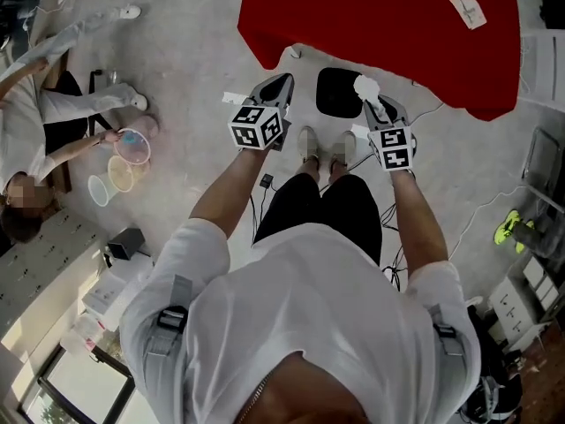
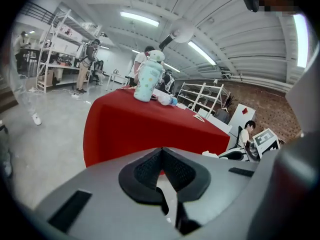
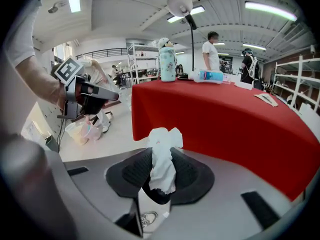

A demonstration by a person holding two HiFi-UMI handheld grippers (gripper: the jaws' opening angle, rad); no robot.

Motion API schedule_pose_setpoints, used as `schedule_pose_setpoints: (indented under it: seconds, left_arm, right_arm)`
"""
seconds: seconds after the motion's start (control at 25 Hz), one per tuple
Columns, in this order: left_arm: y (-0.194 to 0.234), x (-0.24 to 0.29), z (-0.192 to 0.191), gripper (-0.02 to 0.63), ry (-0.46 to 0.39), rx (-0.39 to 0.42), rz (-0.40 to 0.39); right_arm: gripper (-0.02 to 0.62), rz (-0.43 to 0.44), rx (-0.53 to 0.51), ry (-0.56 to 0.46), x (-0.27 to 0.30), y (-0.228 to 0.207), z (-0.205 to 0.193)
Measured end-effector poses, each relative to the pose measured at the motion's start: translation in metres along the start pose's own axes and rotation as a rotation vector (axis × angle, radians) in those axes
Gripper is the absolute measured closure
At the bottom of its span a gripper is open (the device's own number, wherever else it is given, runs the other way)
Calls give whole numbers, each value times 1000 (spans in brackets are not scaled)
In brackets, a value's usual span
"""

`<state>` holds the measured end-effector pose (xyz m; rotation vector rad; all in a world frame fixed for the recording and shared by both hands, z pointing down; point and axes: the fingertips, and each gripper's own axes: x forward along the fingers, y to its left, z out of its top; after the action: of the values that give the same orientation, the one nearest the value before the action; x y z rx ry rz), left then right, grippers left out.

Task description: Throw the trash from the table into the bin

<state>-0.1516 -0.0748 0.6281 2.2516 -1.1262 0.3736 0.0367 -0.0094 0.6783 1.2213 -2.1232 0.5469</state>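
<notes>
Between the jaws of the right hand-held gripper (image 3: pixel 161 179), a white tissue (image 3: pixel 163 159) is being pinched. Just left of that gripper, a black bin (image 1: pixel 338 92) is sitting on the floor (image 1: pixel 194 51), while the left hand-held gripper (image 2: pixel 161 156) is hovering beside it, closed and empty.

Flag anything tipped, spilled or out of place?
A clear plastic bottle with a blue label lies on its side on the red-clothed table, beside an upright mint-green bottle. A white paper scrap lies further along the table. Nothing spilled or damaged shows.
</notes>
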Motion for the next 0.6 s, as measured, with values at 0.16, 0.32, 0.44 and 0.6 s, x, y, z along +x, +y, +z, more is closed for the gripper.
schedule_pose_setpoints:
  seconds: [0.16,0.32,0.44,0.6]
  left_arm:
    - [20,15,-45,597,35,-15,29]
    - [42,35,-89,597,68,-23,46]
    - [54,50,-121,597,87,-20,51]
    - [75,75,-165,597,103,-23,58]
  right_arm:
    - [488,32,4,28,37,5,-35]
    - [488,57,7,53,81,6,-76]
    - [488,71,14,72,110,7,-107]
    - [488,88,22,84,155,9,-152]
